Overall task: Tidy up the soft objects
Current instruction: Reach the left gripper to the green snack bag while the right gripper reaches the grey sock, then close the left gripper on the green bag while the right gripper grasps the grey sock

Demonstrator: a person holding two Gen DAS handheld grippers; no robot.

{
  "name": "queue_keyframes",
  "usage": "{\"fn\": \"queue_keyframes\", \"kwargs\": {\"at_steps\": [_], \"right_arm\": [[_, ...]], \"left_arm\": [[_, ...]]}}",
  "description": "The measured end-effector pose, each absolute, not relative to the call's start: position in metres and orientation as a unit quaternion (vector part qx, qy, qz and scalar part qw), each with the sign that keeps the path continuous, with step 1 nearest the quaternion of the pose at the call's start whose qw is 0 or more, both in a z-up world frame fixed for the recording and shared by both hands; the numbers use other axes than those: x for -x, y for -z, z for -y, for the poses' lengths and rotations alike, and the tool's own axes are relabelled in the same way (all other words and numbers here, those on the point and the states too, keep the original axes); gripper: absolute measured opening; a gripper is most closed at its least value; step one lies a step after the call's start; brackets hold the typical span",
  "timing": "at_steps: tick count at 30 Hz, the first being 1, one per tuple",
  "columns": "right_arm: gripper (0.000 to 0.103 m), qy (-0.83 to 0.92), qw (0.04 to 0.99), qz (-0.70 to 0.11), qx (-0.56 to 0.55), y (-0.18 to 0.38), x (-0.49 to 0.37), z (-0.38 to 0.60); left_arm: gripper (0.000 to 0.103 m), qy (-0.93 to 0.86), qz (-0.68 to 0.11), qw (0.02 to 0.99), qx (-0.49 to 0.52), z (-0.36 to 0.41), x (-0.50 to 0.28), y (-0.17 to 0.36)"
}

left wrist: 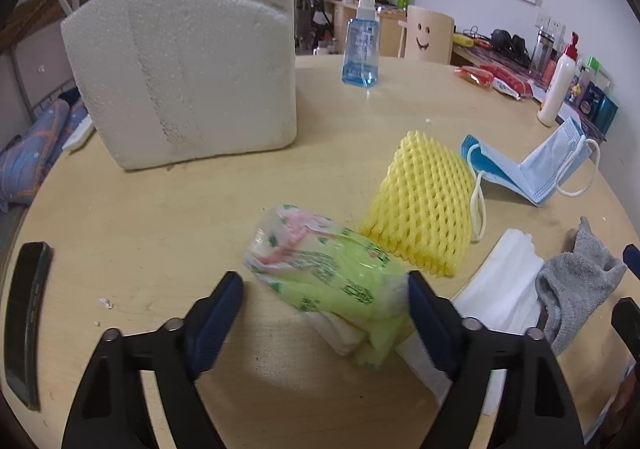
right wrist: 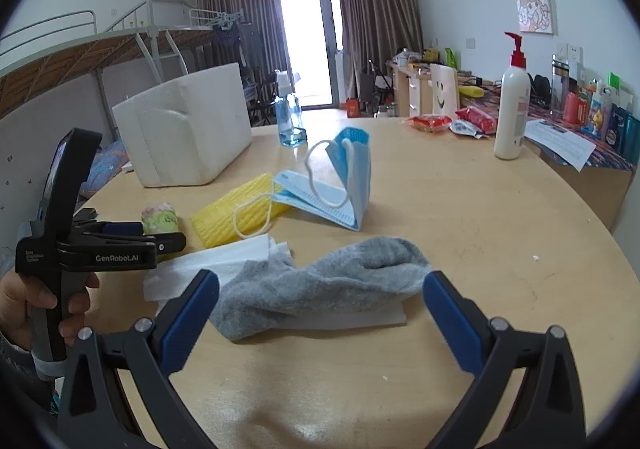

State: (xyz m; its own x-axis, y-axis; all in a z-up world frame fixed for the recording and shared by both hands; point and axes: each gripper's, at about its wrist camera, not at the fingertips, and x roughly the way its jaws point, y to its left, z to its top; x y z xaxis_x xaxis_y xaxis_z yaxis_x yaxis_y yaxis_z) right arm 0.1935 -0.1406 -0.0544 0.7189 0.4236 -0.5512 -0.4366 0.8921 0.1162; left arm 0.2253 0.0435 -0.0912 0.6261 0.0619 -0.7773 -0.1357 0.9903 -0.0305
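Tissue pack [left wrist: 328, 273], green, lies near centre on the table [left wrist: 160, 209], partly on white tissues [left wrist: 504, 281], just near of the yellow net [left wrist: 424, 205]. Step, as I read it: picking the pack. Left gripper [left wrist: 326, 299] is level and low, jaws spread around the pack; contact looks likely but blur hides it. Next: close and lift. Right gripper [right wrist: 320, 291] is low, jaws wide, straddling the grey sock [right wrist: 320, 289] without gripping it.

A grey sock [right wrist: 320, 285] is seen lying on the table [right wrist: 480, 229] between the spread right tongs [right wrist: 320, 301].
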Motion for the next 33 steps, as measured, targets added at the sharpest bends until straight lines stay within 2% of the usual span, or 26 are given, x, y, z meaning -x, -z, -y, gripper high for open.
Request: {"fn": "queue_keyframes", "kwargs": {"at_steps": [8, 14, 21, 24, 26, 30, 31, 33], "right_arm": [[0.103, -0.232, 0.920, -0.314, 0.014, 0.057, -0.200, 0.135], [0.103, -0.227, 0.921, -0.318, 0.020, 0.058, -0.197, 0.132], [0.103, -0.219, 0.921, -0.321, 0.010, 0.058, -0.200, 0.130], [0.092, -0.218, 0.919, -0.329, 0.004, 0.058, -0.204, 0.130], [0.071, -0.218, 0.917, -0.334, 0.006, 0.059, -0.206, 0.128], [0.058, -0.205, 0.914, -0.351, 0.015, 0.065, -0.211, 0.125], [0.050, -0.207, 0.913, -0.352, 0.016, 0.065, -0.211, 0.125], [0.041, -0.206, 0.912, -0.355, 0.024, 0.067, -0.210, 0.123]], "left_arm": [[0.051, -0.040, -0.419, 0.905, 0.063, -0.049, -0.224, 0.089], [0.040, -0.021, -0.411, 0.907, 0.093, -0.058, -0.223, 0.087], [0.039, -0.005, -0.401, 0.910, 0.101, -0.058, -0.218, 0.083], [0.039, -0.002, -0.395, 0.913, 0.098, -0.057, -0.215, 0.081], [0.039, -0.001, -0.391, 0.915, 0.094, -0.056, -0.215, 0.079], [0.038, 0.003, -0.388, 0.917, 0.091, -0.054, -0.216, 0.079], [0.038, 0.005, -0.388, 0.917, 0.090, -0.054, -0.216, 0.079], [0.038, 0.005, -0.387, 0.918, 0.088, -0.054, -0.217, 0.079]]}}
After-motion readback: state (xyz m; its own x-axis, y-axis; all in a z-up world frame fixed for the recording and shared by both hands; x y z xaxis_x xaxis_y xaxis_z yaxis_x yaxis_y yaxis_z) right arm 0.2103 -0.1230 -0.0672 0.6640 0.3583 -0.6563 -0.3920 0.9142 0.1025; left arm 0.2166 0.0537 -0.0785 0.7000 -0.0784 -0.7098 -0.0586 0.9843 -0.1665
